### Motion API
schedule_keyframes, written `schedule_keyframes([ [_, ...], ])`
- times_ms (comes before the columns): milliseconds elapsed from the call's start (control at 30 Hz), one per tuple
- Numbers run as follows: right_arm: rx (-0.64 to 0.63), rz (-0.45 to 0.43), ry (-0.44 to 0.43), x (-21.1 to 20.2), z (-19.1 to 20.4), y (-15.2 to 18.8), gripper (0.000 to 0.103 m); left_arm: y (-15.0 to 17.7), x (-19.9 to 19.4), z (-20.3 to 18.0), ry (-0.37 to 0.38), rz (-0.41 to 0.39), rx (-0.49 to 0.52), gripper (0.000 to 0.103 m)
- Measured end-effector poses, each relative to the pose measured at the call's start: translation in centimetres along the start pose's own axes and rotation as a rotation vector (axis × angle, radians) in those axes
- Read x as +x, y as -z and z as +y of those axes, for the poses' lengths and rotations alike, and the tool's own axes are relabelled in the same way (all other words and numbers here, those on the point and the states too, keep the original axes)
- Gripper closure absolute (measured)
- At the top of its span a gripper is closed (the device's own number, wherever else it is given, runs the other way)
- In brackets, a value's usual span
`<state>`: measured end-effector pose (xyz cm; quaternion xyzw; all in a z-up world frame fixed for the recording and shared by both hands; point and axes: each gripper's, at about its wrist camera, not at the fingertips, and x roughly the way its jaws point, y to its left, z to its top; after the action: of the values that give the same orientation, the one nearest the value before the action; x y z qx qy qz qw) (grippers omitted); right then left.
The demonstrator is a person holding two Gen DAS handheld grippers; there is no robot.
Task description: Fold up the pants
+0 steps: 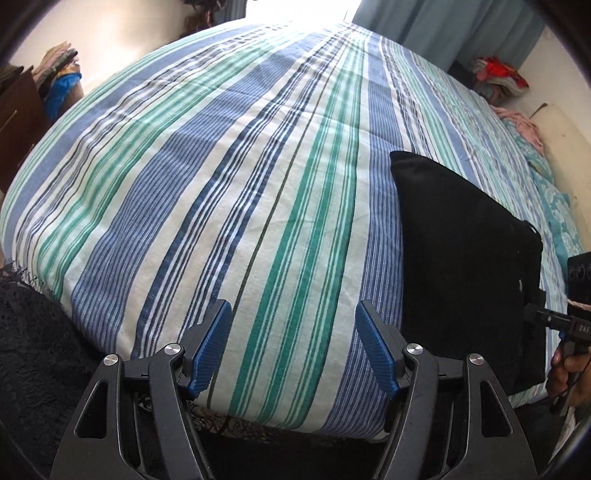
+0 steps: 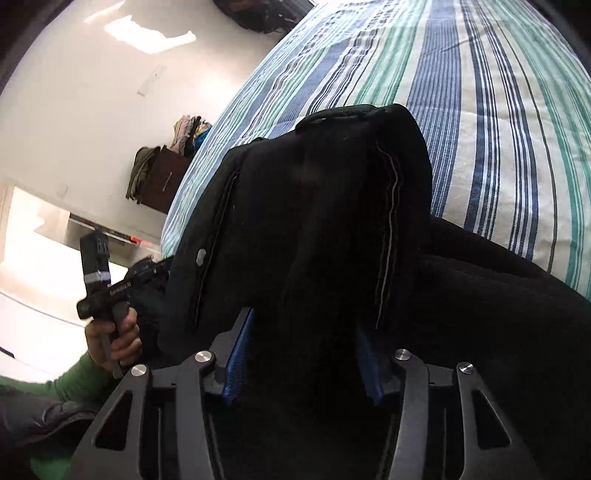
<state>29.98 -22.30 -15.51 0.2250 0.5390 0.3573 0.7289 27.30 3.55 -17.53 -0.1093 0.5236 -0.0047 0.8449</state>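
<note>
Right tool: black pants bunched between its blue pads, cloth filling the gap and draped over both fingers. Jaws stand part closed with the fabric in between; whether the pads already press on it cannot be told, the dark cloth hides the contact. Judged purpose: taking a thick fold of the garment so it can be carried or turned over.

Left tool: jaws apart, nothing between them, only striped bedsheet visible in the gap. It hovers over the lower edge of the bed, just left of the pants. Judged purpose: free hand, ready to pin or take a second corner.

Pants location: in the left wrist view, a flat dark slab at the right of frame, lying on the sheet near the bed's lower right edge. In the right wrist view, they fill the centre and lower right, white seam stitching and one button showing. Appears already partly folded; further fold or final smoothing likely left.

Left hand on its tool handle shows at lower left of the right wrist view, green sleeve below.

Surface: bed with blue, green and white stripes, fairly smooth, soft.

Room: pale walls, dark wooden dresser with piled clothes at upper left, blue curtain at top right, more clothes at right.
</note>
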Motion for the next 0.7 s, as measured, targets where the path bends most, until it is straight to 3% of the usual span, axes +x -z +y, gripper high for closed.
schedule_keyframes([
  [67, -0.009, -0.013, -0.036, 0.2, 1.3, 0.0, 0.082, 0.0, -0.1, 0.1, -0.013, -0.009, 0.001, 0.032],
  [100, -0.013, -0.025, -0.057, 0.4, 2.1, 0.1, 0.091, 0.0, -0.1, 0.2, -0.019, -0.014, 0.001, 0.032],
  [300, -0.060, -0.219, -0.265, -4.0, 6.6, 1.0, 0.093, 0.0, -0.7, 1.1, -0.015, -0.019, -0.036, 0.032],
  [433, -0.041, -0.318, -0.311, -8.4, 6.6, 1.6, 0.093, 0.1, -1.4, 0.3, -0.006, -0.041, -0.008, 0.032],
  [700, 0.061, -0.429, -0.181, -16.3, 1.2, 4.8, 0.093, 1.4, -1.7, -2.7, 0.015, -0.028, 0.101, 0.032],
])
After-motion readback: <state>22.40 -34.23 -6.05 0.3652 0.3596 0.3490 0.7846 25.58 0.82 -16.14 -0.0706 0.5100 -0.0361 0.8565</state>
